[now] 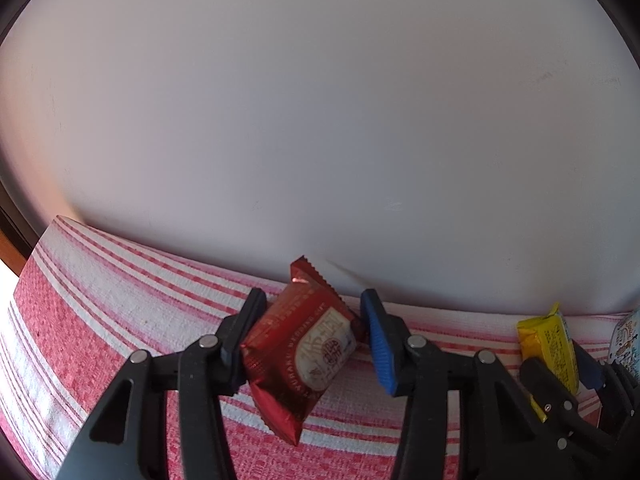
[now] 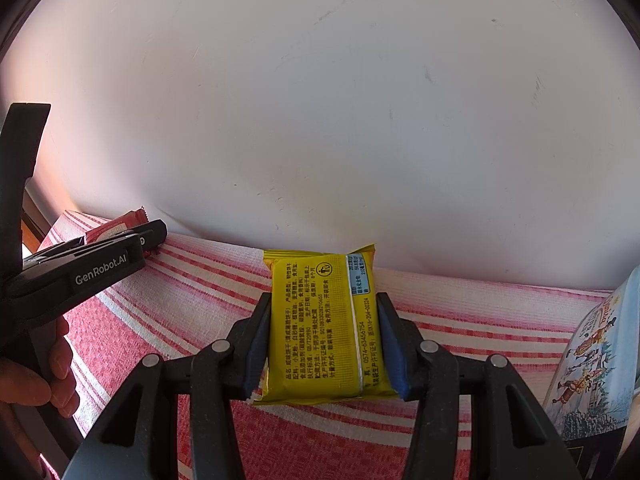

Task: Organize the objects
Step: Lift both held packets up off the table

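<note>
Left hand-held gripper [image 1: 310, 338] spread around red packet [image 1: 298, 350], only its left pad touching; right hand-held gripper [image 2: 322, 340] clamped on yellow packet [image 2: 324, 328] at 6 o'clock over striped cloth [image 2: 460, 320]; risk: slick foil slipping, red packet skidding sideways on closing.

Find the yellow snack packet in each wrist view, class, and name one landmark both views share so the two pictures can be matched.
Left wrist view: the yellow snack packet sits at the far right edge, in the right gripper.
Right wrist view: the yellow snack packet is at centre, clamped between the right gripper fingers.
Shared landmark: the red-and-white striped cloth below the white wall.
</note>
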`<state>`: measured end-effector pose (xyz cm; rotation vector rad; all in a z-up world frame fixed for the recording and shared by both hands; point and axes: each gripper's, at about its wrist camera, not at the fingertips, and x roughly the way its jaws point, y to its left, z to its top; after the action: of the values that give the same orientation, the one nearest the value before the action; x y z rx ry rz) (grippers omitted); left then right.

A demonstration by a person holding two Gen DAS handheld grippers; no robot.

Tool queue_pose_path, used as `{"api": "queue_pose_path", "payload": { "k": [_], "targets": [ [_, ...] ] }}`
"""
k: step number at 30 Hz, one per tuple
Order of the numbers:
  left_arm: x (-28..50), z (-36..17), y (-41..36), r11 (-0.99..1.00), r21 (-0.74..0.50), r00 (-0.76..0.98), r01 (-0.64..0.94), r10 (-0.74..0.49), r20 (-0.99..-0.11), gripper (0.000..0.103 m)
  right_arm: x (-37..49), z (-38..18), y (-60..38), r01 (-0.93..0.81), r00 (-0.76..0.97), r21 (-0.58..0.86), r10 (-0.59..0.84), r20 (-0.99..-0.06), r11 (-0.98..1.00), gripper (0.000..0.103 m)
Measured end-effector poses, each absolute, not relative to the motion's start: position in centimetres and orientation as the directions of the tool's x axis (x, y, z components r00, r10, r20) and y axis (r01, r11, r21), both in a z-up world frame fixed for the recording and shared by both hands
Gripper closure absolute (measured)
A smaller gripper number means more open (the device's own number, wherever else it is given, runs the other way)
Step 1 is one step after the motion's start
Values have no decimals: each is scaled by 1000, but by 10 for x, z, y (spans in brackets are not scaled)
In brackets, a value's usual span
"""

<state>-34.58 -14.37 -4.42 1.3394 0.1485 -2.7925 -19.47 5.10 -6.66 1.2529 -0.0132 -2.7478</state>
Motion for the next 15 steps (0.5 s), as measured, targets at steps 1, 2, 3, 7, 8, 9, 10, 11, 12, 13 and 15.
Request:
{"api": "queue_pose_path", "payload": {
  "k": [1,2,3,7,8,9,10,11,12,13,15],
  "targets": [
    [-346,-44,-146,-995,-68,-626,78,4,-780,55,-194,-66,50,107,-650,59,-115,-751,-993,51],
    [-344,-45,-147,-995,-68,-626,77,5,-779,55,-194,-66,50,106,-650,59,-115,-751,-993,51],
    [-344,-44,-145,-995,-68,-626,78,4,-780,55,-193,-66,52,108,-650,60,-116,-751,-992,51],
    [-334,-45,-137,-995,-67,-627,78,3,-779,55,-192,-65,51,105,-650,61,-115,-751,-993,51],
    [-336,-44,-138,-995,-66,-626,78,2,-780,55,-191,-65,50,105,-650,61,-115,-751,-993,51],
    [-338,-43,-139,-995,-65,-626,79,1,-780,55,-191,-64,49,105,-650,60,-115,-751,-993,51],
    [-340,-42,-140,-995,-63,-626,79,0,-780,55,-191,-64,48,106,-650,59,-114,-751,-993,51],
    [-342,-41,-140,-995,-61,-625,79,-2,-780,55,-190,-64,47,106,-650,59,-114,-751,-993,51],
    [-344,-40,-142,-995,-60,-625,80,-3,-781,55,-191,-64,47,106,-650,60,-115,-751,-993,51],
    [-346,-39,-143,-995,-59,-625,80,-4,-781,55,-191,-64,46,106,-650,60,-115,-751,-993,51],
    [-349,-37,-145,-995,-57,-625,80,-5,-781,55,-191,-64,47,106,-650,60,-115,-751,-993,51]
  ]
}}
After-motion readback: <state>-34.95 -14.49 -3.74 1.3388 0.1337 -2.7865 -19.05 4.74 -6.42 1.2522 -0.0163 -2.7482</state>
